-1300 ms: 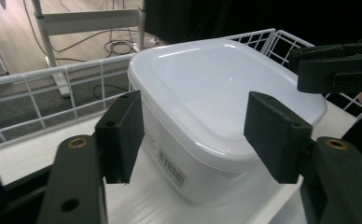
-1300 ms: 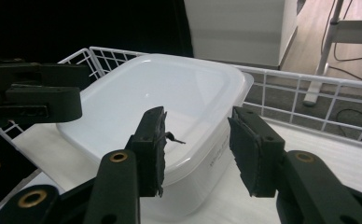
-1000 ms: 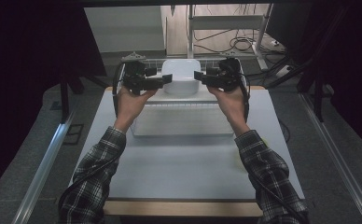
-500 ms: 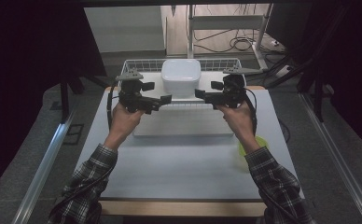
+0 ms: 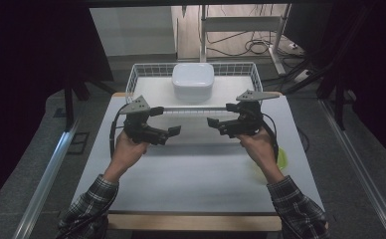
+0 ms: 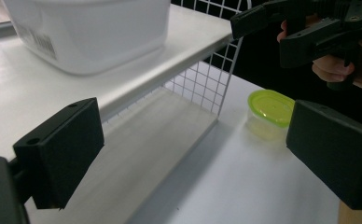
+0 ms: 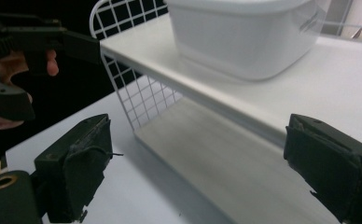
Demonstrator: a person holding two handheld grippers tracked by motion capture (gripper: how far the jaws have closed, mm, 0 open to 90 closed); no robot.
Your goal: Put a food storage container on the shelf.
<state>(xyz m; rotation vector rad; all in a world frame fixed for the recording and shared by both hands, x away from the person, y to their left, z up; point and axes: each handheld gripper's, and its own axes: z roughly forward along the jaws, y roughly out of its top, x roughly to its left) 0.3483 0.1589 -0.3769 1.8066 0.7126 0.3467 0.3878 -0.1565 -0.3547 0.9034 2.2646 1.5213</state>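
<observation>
The white rectangular plastic tub [image 5: 193, 81] sits on the white wire-sided shelf rack [image 5: 146, 74] on the white table [image 5: 191, 174]; left gripper [image 5: 168, 133] and right gripper [image 5: 215, 124], jaws just opening, hang released, nothing between them.

Left gripper [image 5: 175, 130] and right gripper [image 5: 212, 122]: black moulded bodies, each topped by a grey three-cornered plate pierced with small dark holes. A black cable loops from the rear of each body. The jaws are flat, black, rectangular blocks; those of the left gripper carry round screw recesses, while the pads of the right gripper are scuffed and frayed at the edges. Both sleeves are plaid, dark with pale checks.
</observation>
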